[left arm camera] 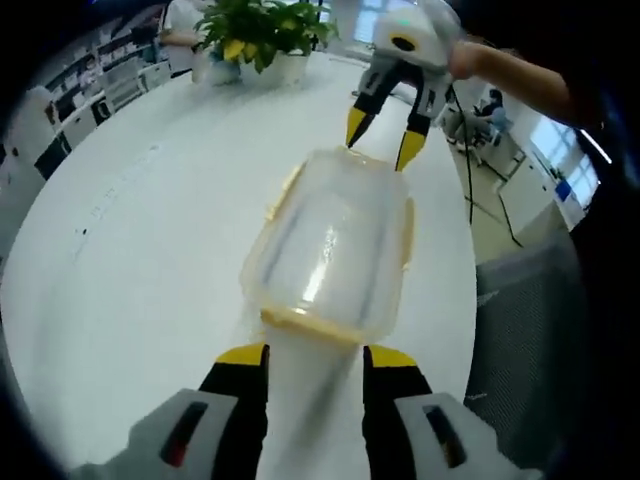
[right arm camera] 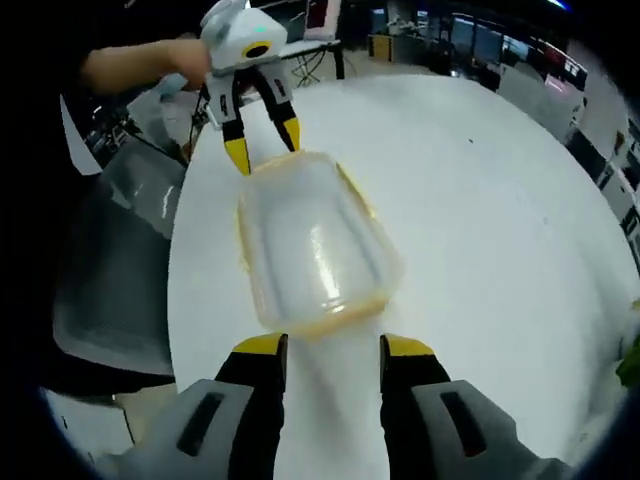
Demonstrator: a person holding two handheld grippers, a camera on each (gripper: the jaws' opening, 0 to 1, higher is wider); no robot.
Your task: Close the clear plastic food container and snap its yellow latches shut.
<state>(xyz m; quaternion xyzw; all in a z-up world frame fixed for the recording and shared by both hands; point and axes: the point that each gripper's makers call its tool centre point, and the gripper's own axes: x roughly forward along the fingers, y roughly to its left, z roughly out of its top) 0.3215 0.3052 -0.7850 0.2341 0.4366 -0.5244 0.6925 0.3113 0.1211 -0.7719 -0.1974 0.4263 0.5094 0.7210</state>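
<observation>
In the left gripper view, the left gripper (left arm camera: 315,355) is seen with its two yellow-tipped jaws held apart and nothing between them; just ahead of the tips, the clear plastic food container (left arm camera: 330,245) lies on the round white table (left arm camera: 150,260), its lid resting on top and its near short end almost at the jaw tips, though contact cannot be made out; a yellow latch (left arm camera: 300,322) runs along that near end, and whether it is snapped down cannot be told through the blur; beyond the container's far end the right gripper (left arm camera: 380,135) is seen, its jaws spread and its yellow tips just at the far rim; it is held by a person's hand (left arm camera: 470,60); farther off, to the left of it, a potted plant (left arm camera: 262,35) stands on the table. In the right gripper view, the right gripper (right arm camera: 333,350) is shown with its jaws likewise parted and empty, the container (right arm camera: 315,240) lying just in front of them; the left gripper (right arm camera: 262,140) is seen at the container's far end, its jaws apart with the yellow tips close to the rim; the table (right arm camera: 500,220) extends to the right of the jaws, and a grey chair (right arm camera: 125,270) stands off to the left beside the table's edge.
</observation>
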